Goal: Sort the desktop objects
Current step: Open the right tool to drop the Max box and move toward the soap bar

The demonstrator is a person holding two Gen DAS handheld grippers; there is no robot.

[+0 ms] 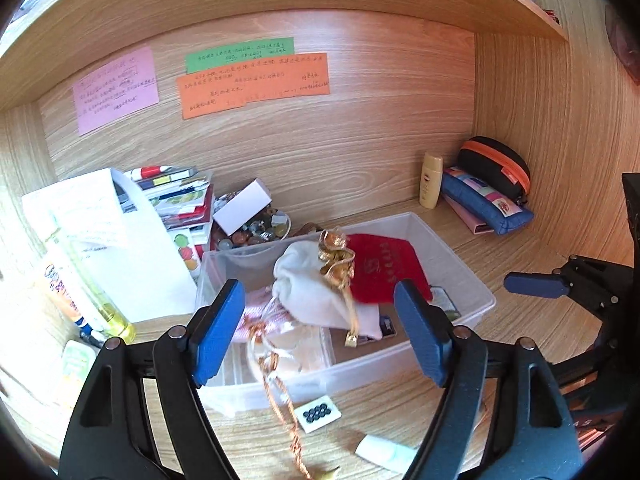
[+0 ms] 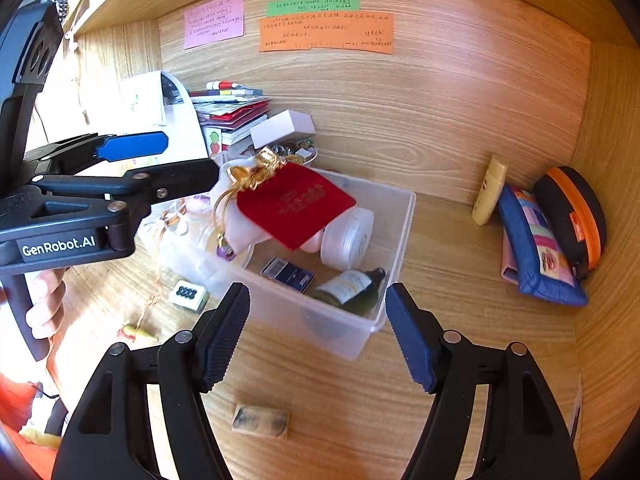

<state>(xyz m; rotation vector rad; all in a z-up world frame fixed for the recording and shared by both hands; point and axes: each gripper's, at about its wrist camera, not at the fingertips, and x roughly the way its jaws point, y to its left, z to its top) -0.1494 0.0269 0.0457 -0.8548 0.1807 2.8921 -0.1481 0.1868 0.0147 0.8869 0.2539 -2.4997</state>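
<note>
Two hand-held grippers [image 1: 320,332] [image 2: 318,334], one bin [image 2: 400,240]

The left wrist camera looked forward and downward between its own fingers from near the desk's front edge, facing the back wall, with the clear plastic bin [image 1: 452,280] close ahead. The right wrist camera took a similar downward line from further right, facing the back wall and right side panel, with the bin [image 2: 400,232] slightly further off. Both views shared the bin, the red pouch [image 1: 380,268] [image 2: 296,204], the wall notes [image 1: 256,84] [image 2: 326,32] and the right rear corner of the desk; the right view also caught the left gripper [image 2: 180,162] from the side.
</note>
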